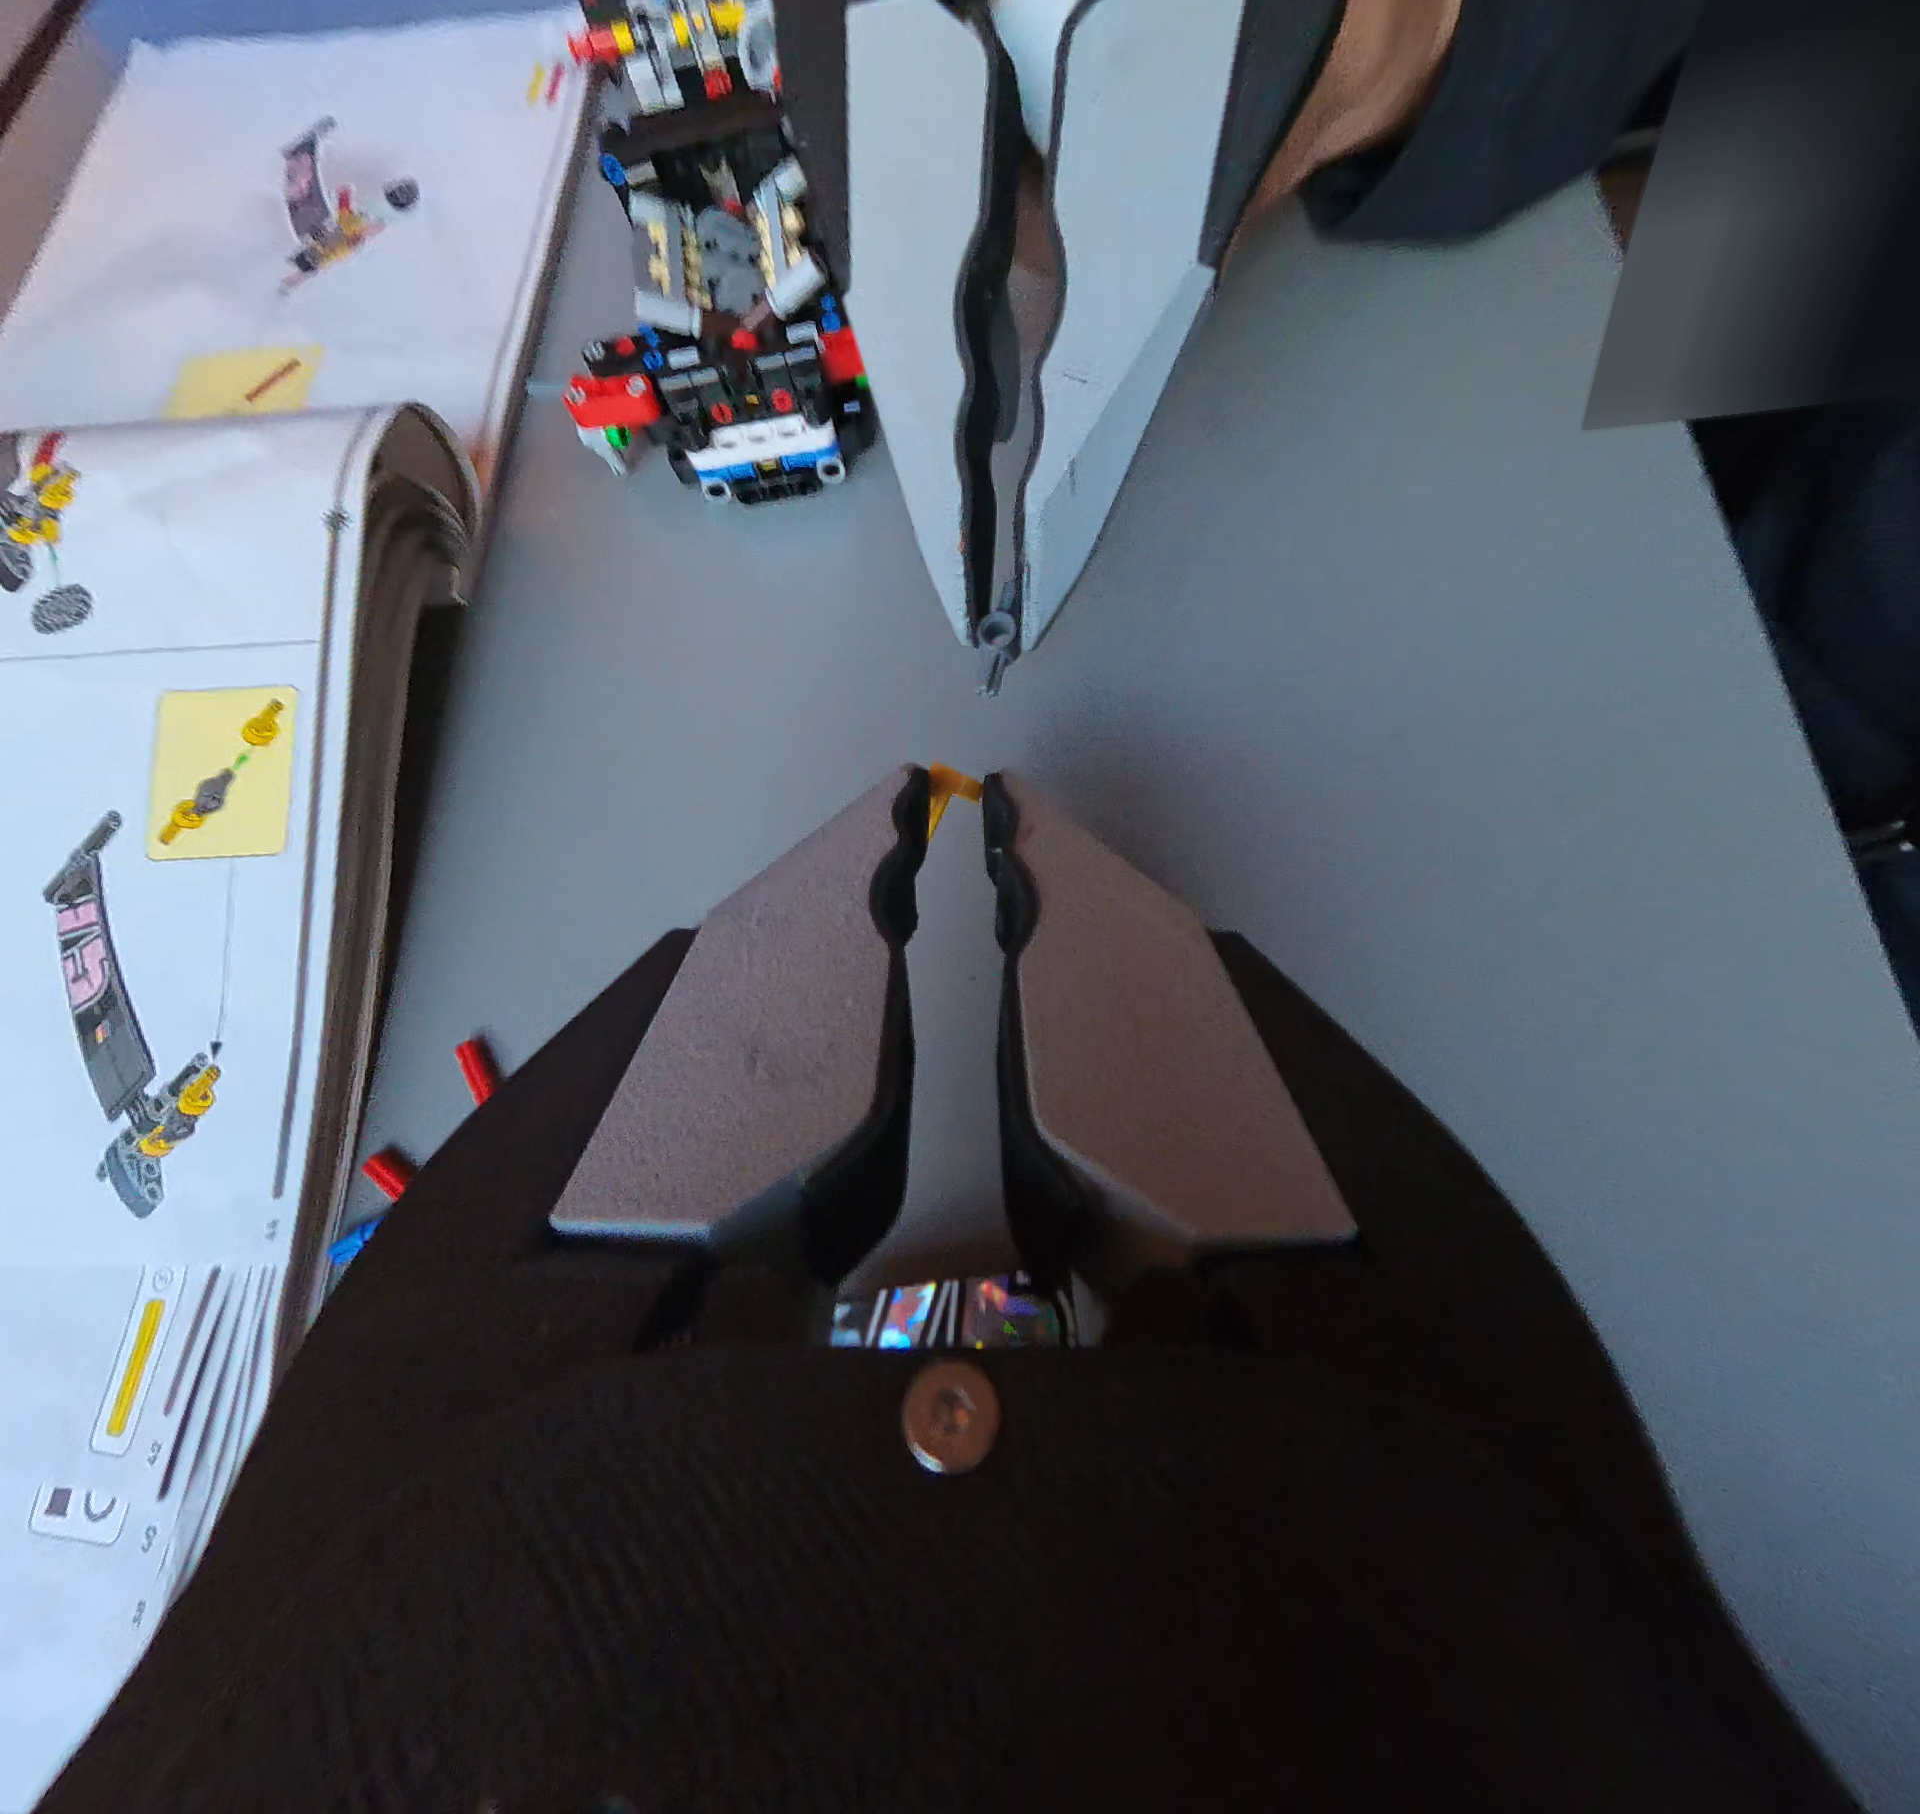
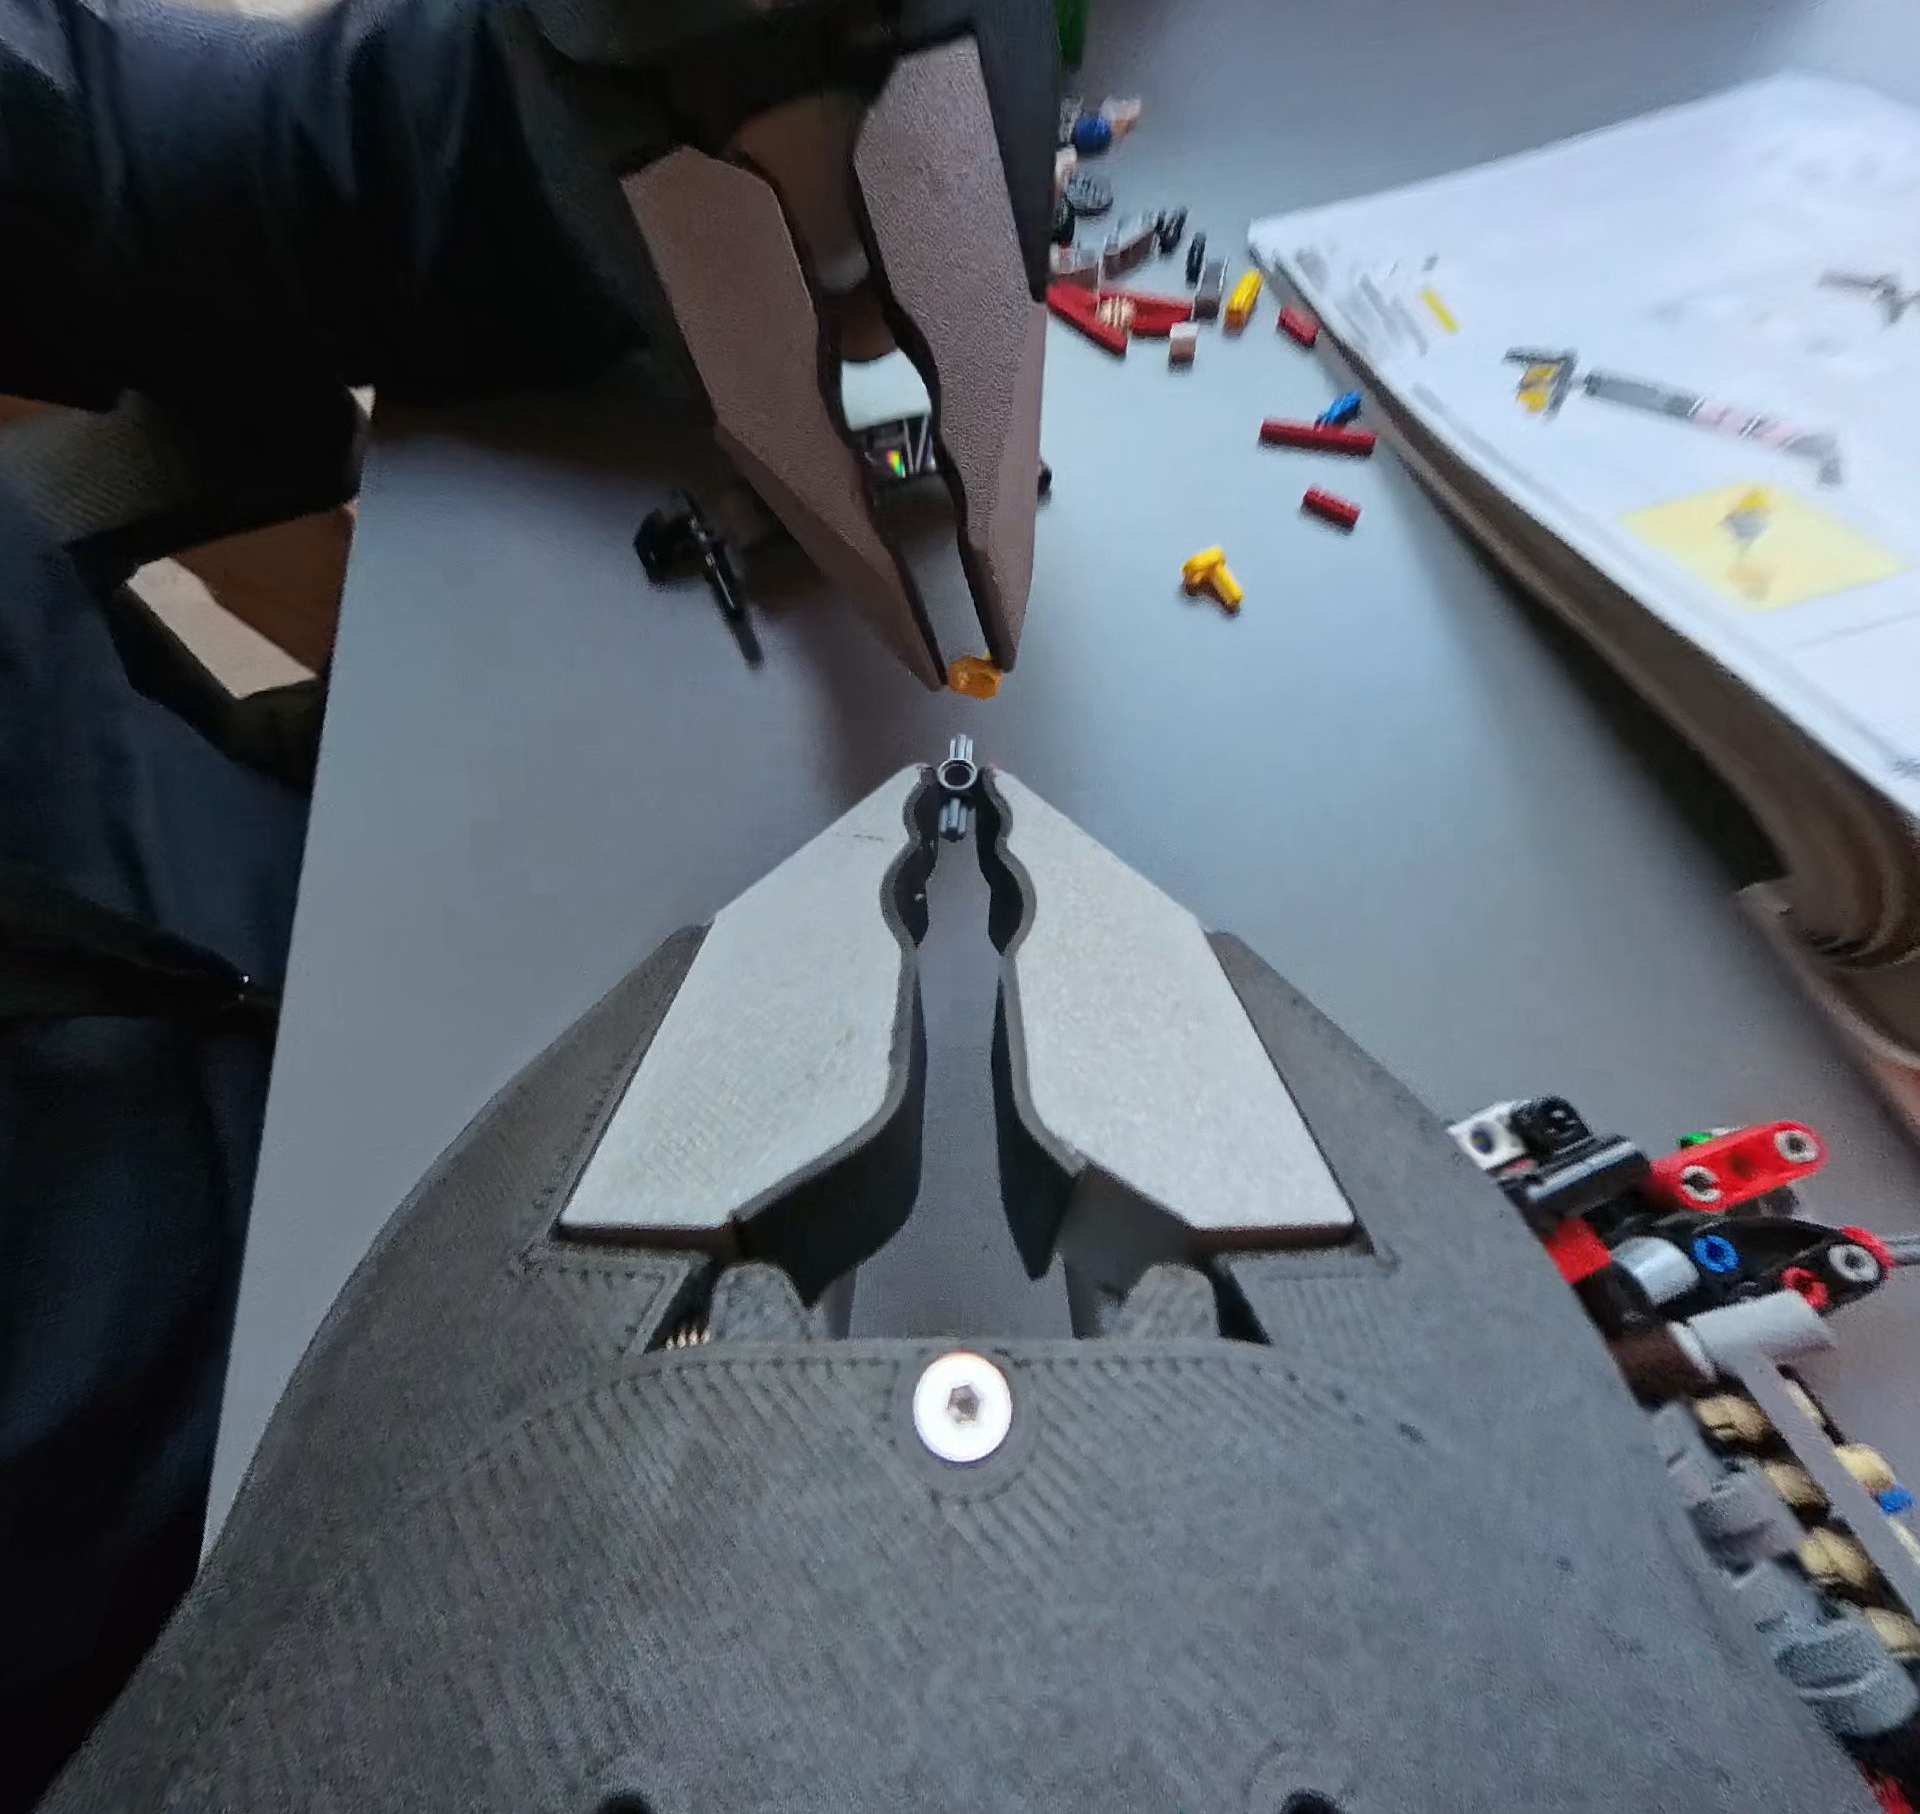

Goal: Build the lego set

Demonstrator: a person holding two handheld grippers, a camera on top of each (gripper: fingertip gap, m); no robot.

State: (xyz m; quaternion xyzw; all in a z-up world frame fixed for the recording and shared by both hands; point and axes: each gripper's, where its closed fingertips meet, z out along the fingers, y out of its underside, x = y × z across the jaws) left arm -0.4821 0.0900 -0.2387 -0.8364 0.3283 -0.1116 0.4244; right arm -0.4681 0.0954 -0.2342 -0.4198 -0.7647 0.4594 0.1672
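My left gripper is shut on a small orange brick piece, pinched at its fingertips above the grey table. It also shows in the right wrist view with the orange piece at its tips. My right gripper is shut on a small dark grey connector with an axle pin. In the left wrist view the right gripper points at mine with the grey connector sticking out. The two held pieces face each other a short gap apart.
A part-built brick vehicle stands at the back left, also in the right wrist view. An open instruction booklet lies at the left. Loose red, yellow and black pieces are scattered beyond the grippers. A person's sleeve is at the left.
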